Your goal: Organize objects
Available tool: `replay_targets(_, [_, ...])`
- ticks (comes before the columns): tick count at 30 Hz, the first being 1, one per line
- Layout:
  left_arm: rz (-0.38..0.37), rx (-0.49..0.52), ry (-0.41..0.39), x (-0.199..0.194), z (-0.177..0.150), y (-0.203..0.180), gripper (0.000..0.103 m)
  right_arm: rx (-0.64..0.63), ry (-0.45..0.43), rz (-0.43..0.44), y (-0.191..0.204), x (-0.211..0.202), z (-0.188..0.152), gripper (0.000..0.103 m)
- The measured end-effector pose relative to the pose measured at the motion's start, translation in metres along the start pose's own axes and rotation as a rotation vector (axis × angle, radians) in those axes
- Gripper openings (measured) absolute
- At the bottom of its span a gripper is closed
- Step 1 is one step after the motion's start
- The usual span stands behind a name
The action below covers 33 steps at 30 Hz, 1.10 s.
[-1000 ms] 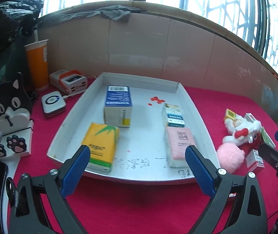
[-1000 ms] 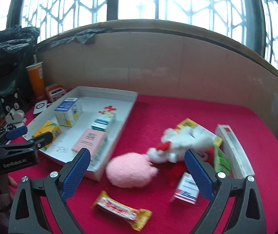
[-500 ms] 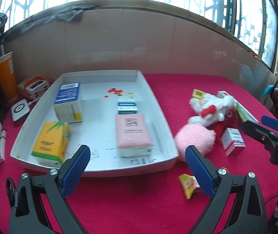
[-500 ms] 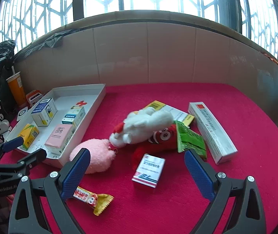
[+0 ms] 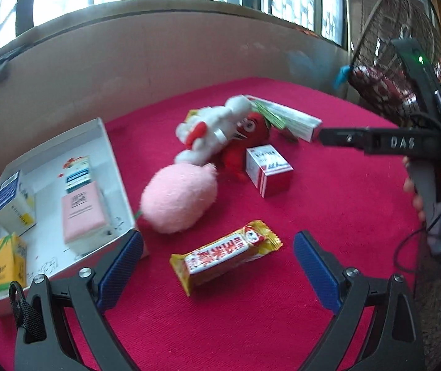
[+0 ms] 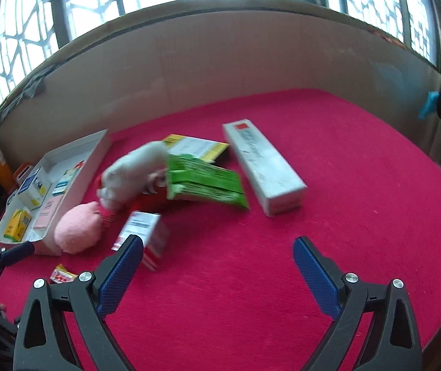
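Your left tool (image 5: 218, 261) is spread wide w/ nothing in it, and the yellow-and-red snack bar (image 5: 226, 253) lies right between its blue pads (image 5: 120, 267), flat on the red tabletop (image 5: 328, 204). That framing looks deliberate: the bar sits slantwise to the opening, so you'd prob. want to square up across its narrow side before closing. The wrapper is thin and crinkly, so it'll likely give under the pads.

Just past the bar is the pink plush (image 5: 178, 199), pressed against the near corner of the white tray (image 5: 113, 167). Behind it are the white plush (image 5: 211, 134) and the red plush (image 5: 246, 142), piled together, w/ a small red-and-white box (image 5: 268, 168) beside them. The tray holds what appears already sorted: a pink box (image 5: 82, 213), a yellow box (image 5: 7, 262), a blue-and-white box (image 5: 14, 201) and smaller cartons farther back, laid in rows, w/ free floor left near the front.

Your right tool (image 6: 217, 273) is also wide open and empty, hovering over bare cloth. Nothing lies between its pads; the small box's edge shows just at the left pad, blurred. Farther out are green packets (image 6: 203, 182) leaning on the plush pile, a long grey-white box (image 6: 263, 171) and a yellow-edged flat box (image 6: 195, 147) behind. Those loose items are still outside the tray, so most of the organizing remains, I'd judge.
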<state>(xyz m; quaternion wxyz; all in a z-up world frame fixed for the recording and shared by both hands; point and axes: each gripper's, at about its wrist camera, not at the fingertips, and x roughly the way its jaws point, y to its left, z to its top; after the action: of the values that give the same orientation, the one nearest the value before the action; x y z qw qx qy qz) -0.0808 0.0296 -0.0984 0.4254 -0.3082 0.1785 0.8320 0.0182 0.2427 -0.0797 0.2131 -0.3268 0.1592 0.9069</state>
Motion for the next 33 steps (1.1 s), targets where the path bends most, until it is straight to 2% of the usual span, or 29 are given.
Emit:
replay_targets(3, [-0.028, -0.007, 0.034, 0.01, 0.003, 0.002, 0.098, 0.023, 0.008, 0.002, -0.012, 0.0, -0.001, 0.1])
replay_targets(6, [-0.063, -0.004, 0.067, 0.019, 0.005, 0.002, 0.098, 0.013, 0.022, 0.046, -0.012, 0.002, -0.001, 0.1])
replay_targets(10, [-0.106, 0.03, 0.111, 0.029, 0.004, -0.003, 0.098, -0.047, 0.057, 0.098, 0.008, 0.013, 0.0, 0.1])
replay_targets(16, [-0.133, 0.037, 0.166, 0.042, 0.004, -0.004, 0.098, -0.128, 0.087, 0.145, 0.049, 0.031, 0.007, 0.1])
replay_targets(20, [-0.145, 0.0, 0.175, 0.044, 0.002, 0.002, 0.098, -0.196, 0.116, 0.152, 0.078, 0.049, 0.006, 0.1])
replay_targets(23, [-0.171, -0.035, 0.176, 0.039, -0.002, 0.004, 0.098, -0.249, 0.135, 0.124, 0.09, 0.063, 0.001, 0.099])
replay_targets(26, [-0.233, -0.05, 0.175, 0.033, -0.005, -0.003, 0.096, -0.25, 0.129, 0.119, 0.085, 0.065, 0.0, 0.09])
replay_targets(27, [-0.229, -0.049, 0.171, 0.032, -0.006, -0.004, 0.095, -0.237, 0.13, 0.122, 0.081, 0.065, 0.001, 0.083])
replay_targets(30, [-0.176, -0.072, 0.167, 0.036, -0.001, 0.0, 0.094, -0.206, 0.123, 0.129, 0.073, 0.064, 0.003, 0.082])
replay_targets(33, [-0.174, -0.128, 0.166, 0.041, 0.005, 0.007, 0.093, -0.205, 0.118, 0.131, 0.074, 0.064, 0.004, 0.083])
